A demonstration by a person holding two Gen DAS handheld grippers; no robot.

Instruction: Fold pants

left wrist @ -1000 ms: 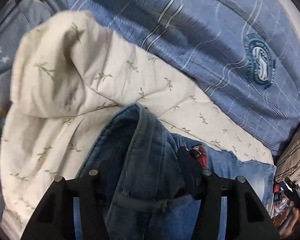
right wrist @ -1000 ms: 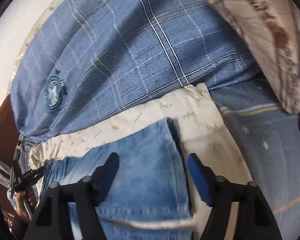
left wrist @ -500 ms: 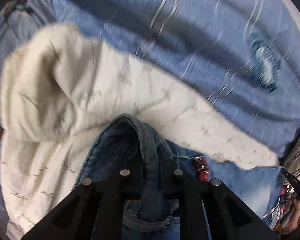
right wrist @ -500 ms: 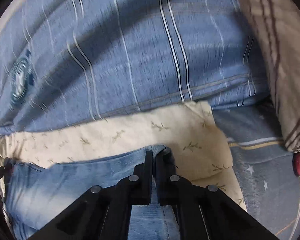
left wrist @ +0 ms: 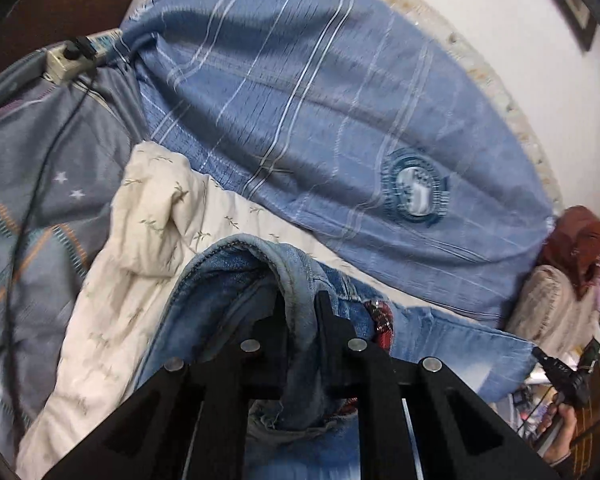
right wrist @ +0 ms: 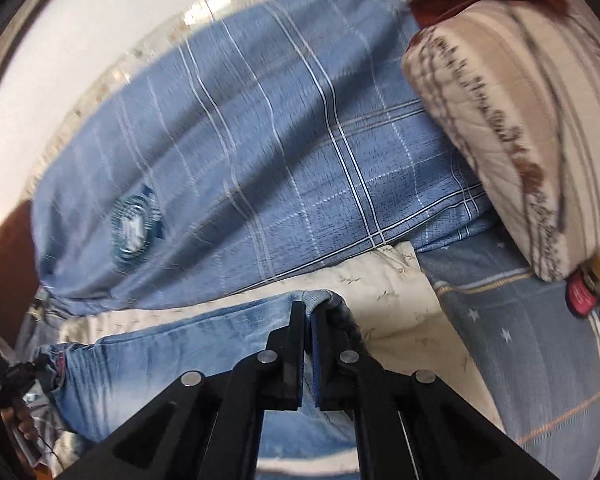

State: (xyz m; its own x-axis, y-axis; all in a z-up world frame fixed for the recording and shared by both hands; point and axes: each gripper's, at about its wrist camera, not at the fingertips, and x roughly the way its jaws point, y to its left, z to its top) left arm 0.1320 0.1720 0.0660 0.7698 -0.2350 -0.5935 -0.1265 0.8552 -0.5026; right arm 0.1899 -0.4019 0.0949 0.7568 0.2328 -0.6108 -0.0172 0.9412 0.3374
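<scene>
The pants (left wrist: 228, 280), faded denim with thick stitched seams, lie on a cream leaf-print quilt (left wrist: 112, 312) atop the bed. The left tongs (left wrist: 300, 308) clench the bunched waistband; the right tongs (right wrist: 307, 316) pinch a leg hem. Lifting both ends evenly should keep the fold square. A blue plaid pillow (left wrist: 300, 112) sits at twelve o'clock.

Left tongs (left wrist: 300, 300) and right tongs (right wrist: 307, 312) both clamped tight on denim.
</scene>
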